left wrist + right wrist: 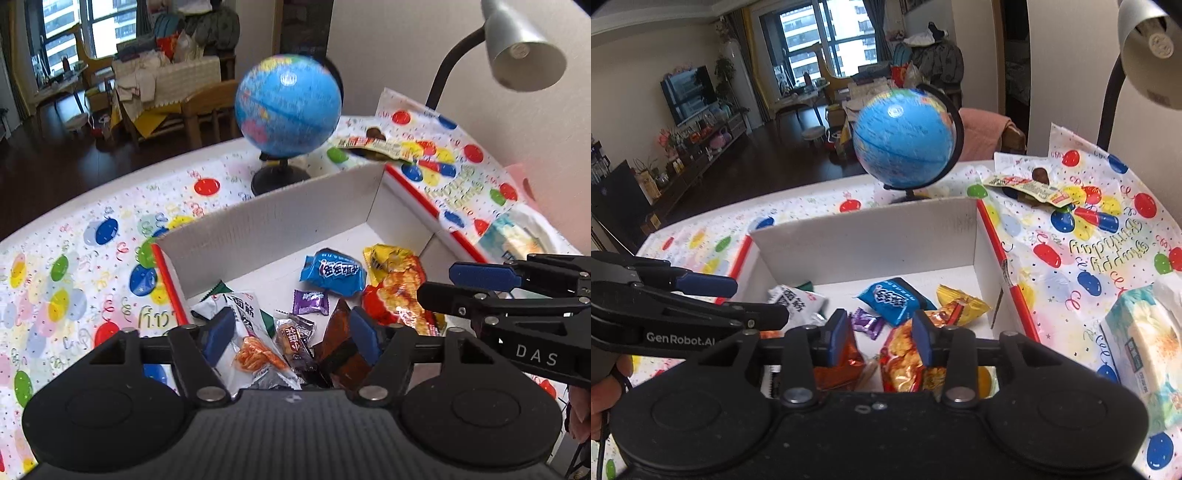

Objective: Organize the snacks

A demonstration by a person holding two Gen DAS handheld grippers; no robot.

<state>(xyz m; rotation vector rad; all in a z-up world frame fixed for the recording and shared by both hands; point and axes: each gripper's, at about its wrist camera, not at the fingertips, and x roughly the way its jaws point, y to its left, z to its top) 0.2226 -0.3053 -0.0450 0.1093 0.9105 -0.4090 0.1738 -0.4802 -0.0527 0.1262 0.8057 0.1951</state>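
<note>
Both the left gripper (291,334) and the right gripper (881,341) hover spread and empty over the white box (864,240), where most snacks (330,273) already lie, while one packet (1030,188) seemingly remains outside beside the globe (905,142).

Black grippers (291,334) (881,338), blue pads, silver screws, white "DAS", "GenRobot.AI" lettering.

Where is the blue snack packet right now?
The blue snack packet lies on the floor of the white box, mid-box in both wrist views, between the small purple candy and the yellow packet.
</note>
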